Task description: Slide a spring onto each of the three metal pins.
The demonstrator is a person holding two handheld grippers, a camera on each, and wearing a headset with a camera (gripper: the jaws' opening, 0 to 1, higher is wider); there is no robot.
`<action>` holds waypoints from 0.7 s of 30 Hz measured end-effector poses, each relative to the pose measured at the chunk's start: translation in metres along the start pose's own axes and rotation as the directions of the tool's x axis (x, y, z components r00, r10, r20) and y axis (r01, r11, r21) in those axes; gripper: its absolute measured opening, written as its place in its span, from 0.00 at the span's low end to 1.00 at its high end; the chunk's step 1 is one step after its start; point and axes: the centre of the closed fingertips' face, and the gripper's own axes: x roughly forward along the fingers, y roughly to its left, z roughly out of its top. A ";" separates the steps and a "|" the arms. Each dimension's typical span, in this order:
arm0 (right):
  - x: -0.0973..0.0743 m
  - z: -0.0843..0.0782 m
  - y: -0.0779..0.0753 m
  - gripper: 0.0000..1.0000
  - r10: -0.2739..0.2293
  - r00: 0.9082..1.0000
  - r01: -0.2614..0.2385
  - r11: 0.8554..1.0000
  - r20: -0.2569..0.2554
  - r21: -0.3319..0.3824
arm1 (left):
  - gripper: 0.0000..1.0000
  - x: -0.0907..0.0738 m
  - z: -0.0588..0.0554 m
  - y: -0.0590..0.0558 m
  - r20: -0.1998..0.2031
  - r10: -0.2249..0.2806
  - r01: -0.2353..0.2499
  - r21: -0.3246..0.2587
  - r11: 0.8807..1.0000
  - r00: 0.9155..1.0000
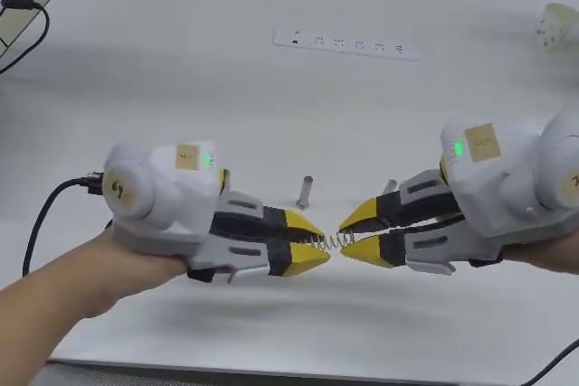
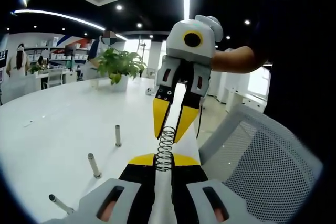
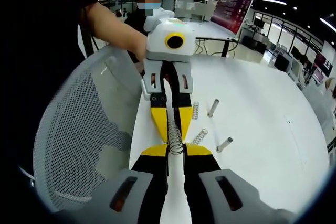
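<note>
A wide white surface (image 1: 181, 115) runs across the head view. Above its near edge, two hand-held grippers meet nose to nose. The left hand-held gripper (image 1: 323, 244) has its yellow jaws clamped together on one end of a small spring (image 1: 336, 241), which hangs in the air between the two tools. The right hand-held gripper (image 1: 349, 238) has its jaws slightly apart around the spring's other end, and I cannot tell whether they pinch it.

Three metal pins wait bare on the surface. One pin (image 1: 306, 192) stands upright just behind the jaws. The left gripper view shows a second pin (image 2: 93, 165) and a third pin (image 2: 60, 203) nearer that tool.

The step in hand looks like settling the grip on the spring. One tool should probably hold it by one end only, with the open coil aimed straight down over a pin's tip, then lower it slowly without squashing the coils.

A mesh chair (image 2: 257, 150) sits beside the surface, and a power strip (image 1: 344, 42) and a pale cup (image 1: 556, 24) lie well behind. Two loose springs (image 3: 195, 109) (image 3: 199, 136) rest near the pins. Nothing blocks the upright pin.
</note>
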 end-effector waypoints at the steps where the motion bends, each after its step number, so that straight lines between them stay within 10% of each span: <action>1: 0.000 0.003 -0.001 0.08 -0.001 1.000 0.001 1.000 0.011 0.009 | 0.02 -0.001 0.000 0.001 0.001 0.001 -0.001 0.000 1.000 1.000; 21: 0.006 0.039 -0.007 0.07 -0.050 0.980 0.042 0.998 0.195 0.042 | 0.02 -0.004 0.003 0.006 0.023 0.038 -0.037 -0.007 0.999 0.999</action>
